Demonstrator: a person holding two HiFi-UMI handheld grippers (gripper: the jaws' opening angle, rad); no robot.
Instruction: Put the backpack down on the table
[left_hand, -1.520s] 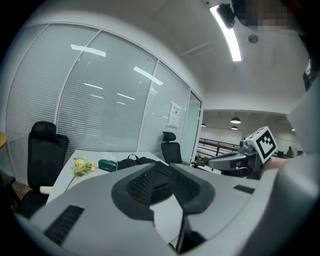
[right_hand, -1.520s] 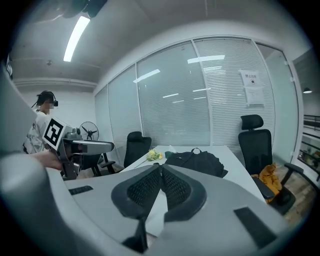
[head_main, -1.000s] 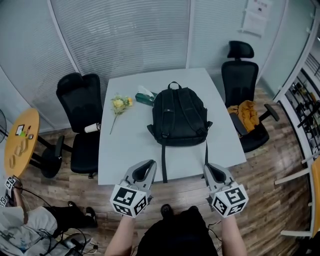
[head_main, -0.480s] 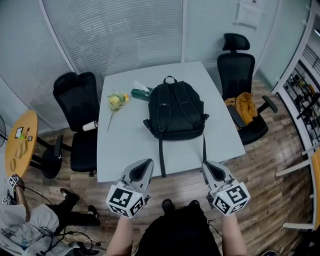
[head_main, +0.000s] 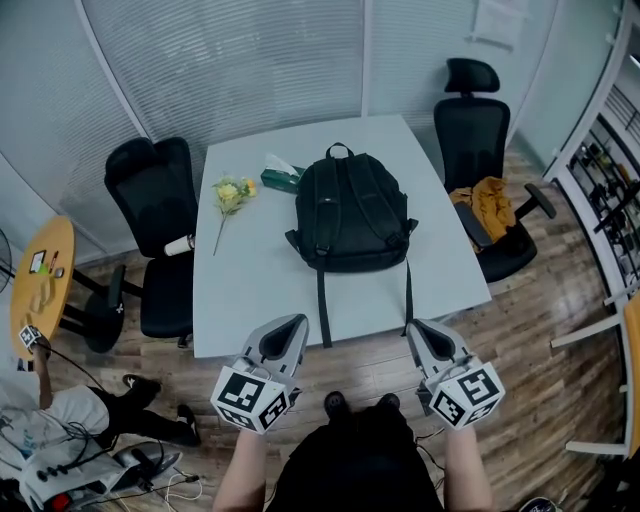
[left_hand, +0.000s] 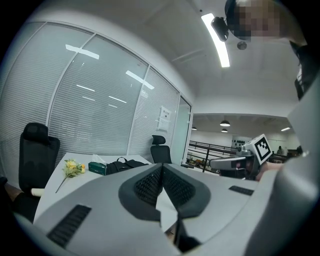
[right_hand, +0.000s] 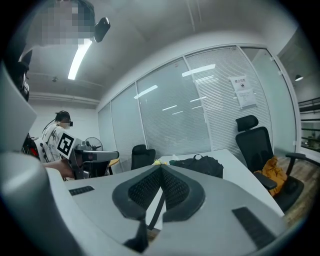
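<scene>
A black backpack (head_main: 350, 212) lies flat on the white table (head_main: 250, 290), its top handle toward the far side and two straps trailing over the near edge. It also shows low and dark in the left gripper view (left_hand: 122, 164) and the right gripper view (right_hand: 197, 165). My left gripper (head_main: 294, 329) hangs just short of the table's near edge, shut and empty. My right gripper (head_main: 420, 334) is level with it near the right strap, also shut with nothing between its jaws. Neither touches the backpack.
A yellow flower (head_main: 230, 197) and a green tissue pack (head_main: 280, 178) lie on the table left of the backpack. Black office chairs stand at the left (head_main: 155, 230) and right (head_main: 480, 150), the right one holding an orange garment (head_main: 488, 222). Another person (head_main: 50, 440) crouches at lower left.
The view has shifted slightly, so the table and backpack sit a little higher in the picture. Both grippers stay in front of the table edge. The person at lower left has moved.
</scene>
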